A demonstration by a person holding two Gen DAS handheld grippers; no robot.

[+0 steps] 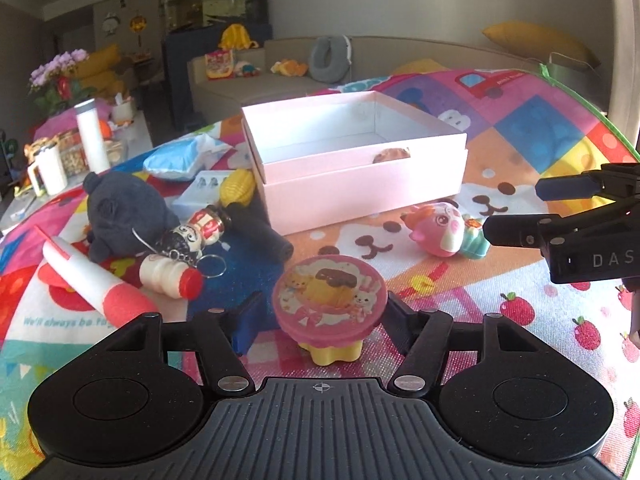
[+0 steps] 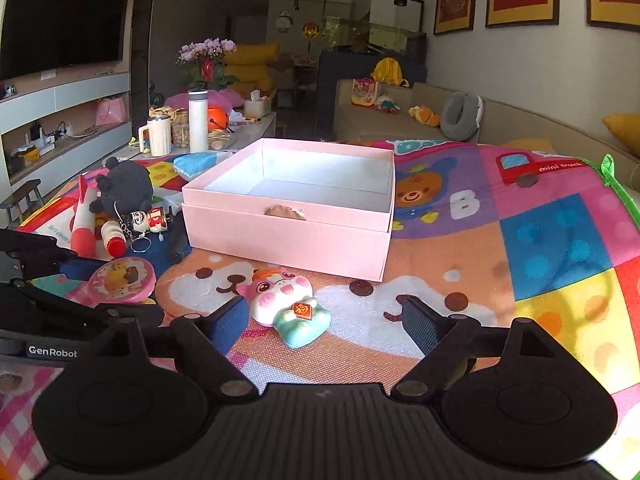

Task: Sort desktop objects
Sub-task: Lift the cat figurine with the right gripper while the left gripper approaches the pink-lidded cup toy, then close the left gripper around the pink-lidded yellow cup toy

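Observation:
An open pink box [image 1: 360, 184] stands on the colourful play mat; it also shows in the right wrist view [image 2: 288, 236]. My left gripper [image 1: 322, 316] is around a pink-topped yellow cupcake toy [image 1: 330, 296], its pads close on both sides; the toy rests on the mat and also shows in the right wrist view [image 2: 122, 280]. My right gripper [image 2: 324, 320] is open, just behind a pink cat squishy [image 2: 280, 292] with a teal piece [image 2: 304, 322]. The squishy also shows in the left wrist view [image 1: 438, 228], beside the right gripper [image 1: 520, 212].
Left of the box lie a dark plush [image 1: 124, 212], a doll keychain [image 1: 196, 232], a small bottle [image 1: 170, 276], a red-white tube [image 1: 96, 284], a corn toy [image 1: 238, 188], a black object [image 1: 264, 230] and a blue pack [image 1: 180, 158]. A sofa [image 1: 400, 60] is behind.

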